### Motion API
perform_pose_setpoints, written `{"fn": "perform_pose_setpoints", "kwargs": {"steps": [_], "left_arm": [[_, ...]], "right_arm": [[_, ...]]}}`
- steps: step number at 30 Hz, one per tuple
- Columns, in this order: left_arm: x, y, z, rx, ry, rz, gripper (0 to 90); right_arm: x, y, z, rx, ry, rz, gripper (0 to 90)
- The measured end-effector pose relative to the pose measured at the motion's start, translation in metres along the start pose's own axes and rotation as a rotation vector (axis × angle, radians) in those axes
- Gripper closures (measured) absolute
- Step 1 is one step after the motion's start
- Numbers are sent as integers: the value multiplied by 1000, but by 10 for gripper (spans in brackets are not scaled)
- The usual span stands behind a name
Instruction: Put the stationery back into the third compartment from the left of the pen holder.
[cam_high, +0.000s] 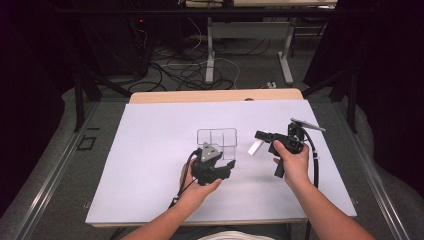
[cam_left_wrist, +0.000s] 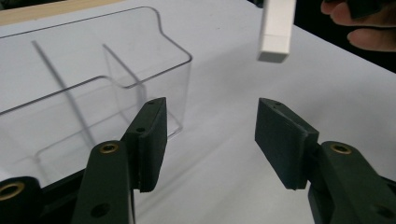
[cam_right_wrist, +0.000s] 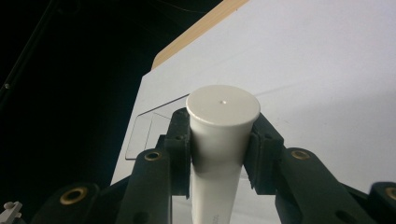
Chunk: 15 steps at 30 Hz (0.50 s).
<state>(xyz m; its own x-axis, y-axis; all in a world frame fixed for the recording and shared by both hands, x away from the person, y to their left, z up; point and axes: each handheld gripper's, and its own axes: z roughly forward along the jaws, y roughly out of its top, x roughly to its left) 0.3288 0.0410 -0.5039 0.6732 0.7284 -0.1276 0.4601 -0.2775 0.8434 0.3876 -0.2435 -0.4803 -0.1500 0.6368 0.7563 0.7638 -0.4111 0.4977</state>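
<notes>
A clear plastic box (cam_high: 216, 141) with inner dividers stands on the white sheet, near the middle. My left gripper (cam_high: 229, 168) sits just in front of the box's near right corner, open, with nothing between its jaws. In the left gripper view the box (cam_left_wrist: 93, 88) is at the left, beyond the left gripper (cam_left_wrist: 210, 126). My right gripper (cam_high: 263, 136) hovers to the right of the box, shut on a white tube (cam_high: 255, 147) that hangs slanted. The tube's capped end (cam_right_wrist: 223, 112) sticks up between the right gripper's pads (cam_right_wrist: 180, 144). The tube's other end (cam_left_wrist: 276, 32) hangs above the sheet.
A white sheet (cam_high: 150, 165) covers most of the wooden table (cam_high: 215, 96). Cables and table legs (cam_high: 210, 55) lie on the dark floor behind. Metal rails (cam_high: 60, 165) run along both sides. The box's outline (cam_right_wrist: 144, 135) is faint at the left of the right gripper view.
</notes>
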Motion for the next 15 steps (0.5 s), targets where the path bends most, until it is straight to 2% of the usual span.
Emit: {"fn": "perform_pose_setpoints", "kwargs": {"steps": [3, 5, 6, 7, 9, 10, 12, 13, 14, 15], "left_arm": [[9, -3, -5, 8, 11, -18, 422], [14, -4, -9, 8, 13, -28, 408], [16, -4, -11, 5, 12, -31, 399], [17, -4, -14, 13, 14, -30, 392], [21, -5, -19, 6, 16, -23, 372], [23, -6, -22, 7, 17, -25, 365], [27, -7, -26, 4, 22, -27, 335], [29, -8, -27, 9, 24, -25, 318], [32, -9, -30, 16, 34, -24, 310], [34, -10, -33, 2, 57, -20, 298]], "right_arm": [[5, 1, 1, -10, -13, -2, 663], [7, 3, 1, -4, -16, -13, 663], [7, 3, 3, -19, -21, -29, 663], [8, 4, 3, -15, -20, -21, 663], [10, 5, 3, -12, -20, -36, 663], [11, 6, 4, -30, -29, -32, 663], [12, 8, 3, -19, -17, -42, 663], [13, 9, 4, -32, -22, -44, 663], [15, 10, 5, -40, -22, -41, 663], [16, 11, 5, -36, -19, -50, 663]]}}
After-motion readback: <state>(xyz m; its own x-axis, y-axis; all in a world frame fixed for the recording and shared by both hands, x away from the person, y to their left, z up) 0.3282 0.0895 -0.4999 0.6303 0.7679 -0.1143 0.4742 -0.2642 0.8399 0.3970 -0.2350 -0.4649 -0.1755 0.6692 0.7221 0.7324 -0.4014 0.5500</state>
